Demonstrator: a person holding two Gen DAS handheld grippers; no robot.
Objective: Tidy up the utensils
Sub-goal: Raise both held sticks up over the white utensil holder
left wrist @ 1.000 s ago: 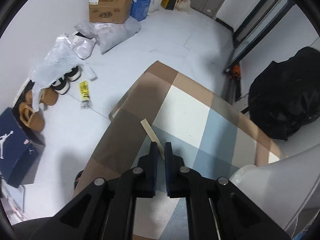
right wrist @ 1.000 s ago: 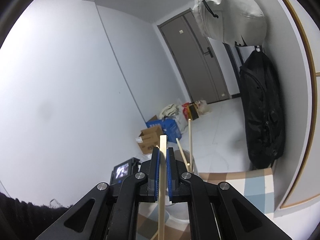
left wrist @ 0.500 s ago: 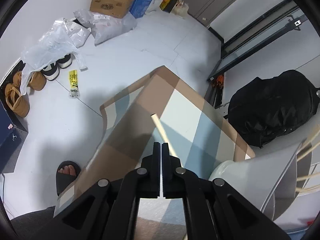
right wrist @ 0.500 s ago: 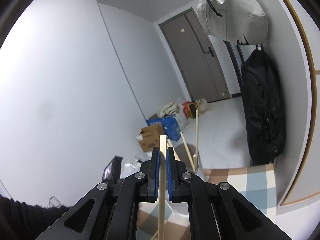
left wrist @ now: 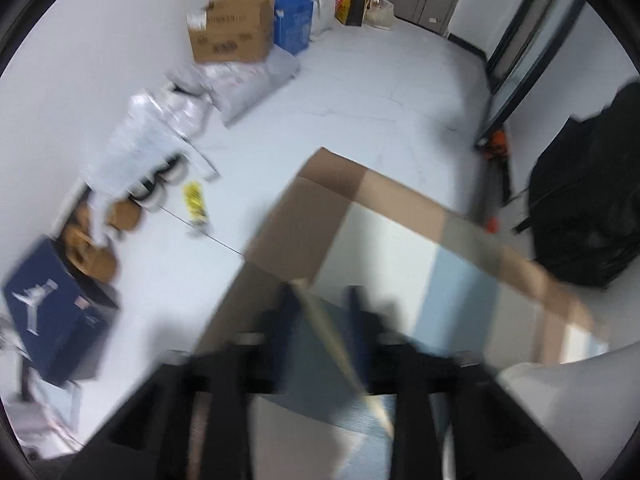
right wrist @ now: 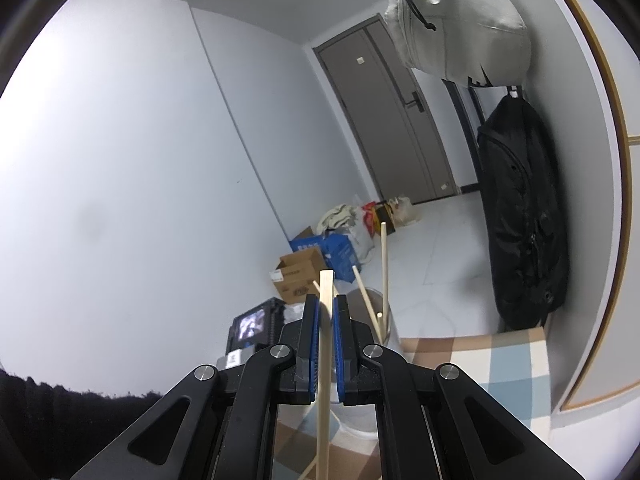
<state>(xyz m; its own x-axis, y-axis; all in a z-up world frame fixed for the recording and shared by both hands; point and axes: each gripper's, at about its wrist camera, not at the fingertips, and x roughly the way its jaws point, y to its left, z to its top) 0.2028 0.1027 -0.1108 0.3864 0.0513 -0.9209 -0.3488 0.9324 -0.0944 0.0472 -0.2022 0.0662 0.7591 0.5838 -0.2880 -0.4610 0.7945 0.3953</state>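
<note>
only our left view shows the left gripper (left wrist: 322,308) spread around a tabletop chopstick (left wrist: 334,344), while our right gripper (right wrist: 325,312) pinches an upright chopstick (right wrist: 325,344).

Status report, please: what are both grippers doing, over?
Right gripper shut on chopstick. Left gripper blurred, second chopstick between fingers, grip unclear. Holder ahead, nothing blocking.
</note>
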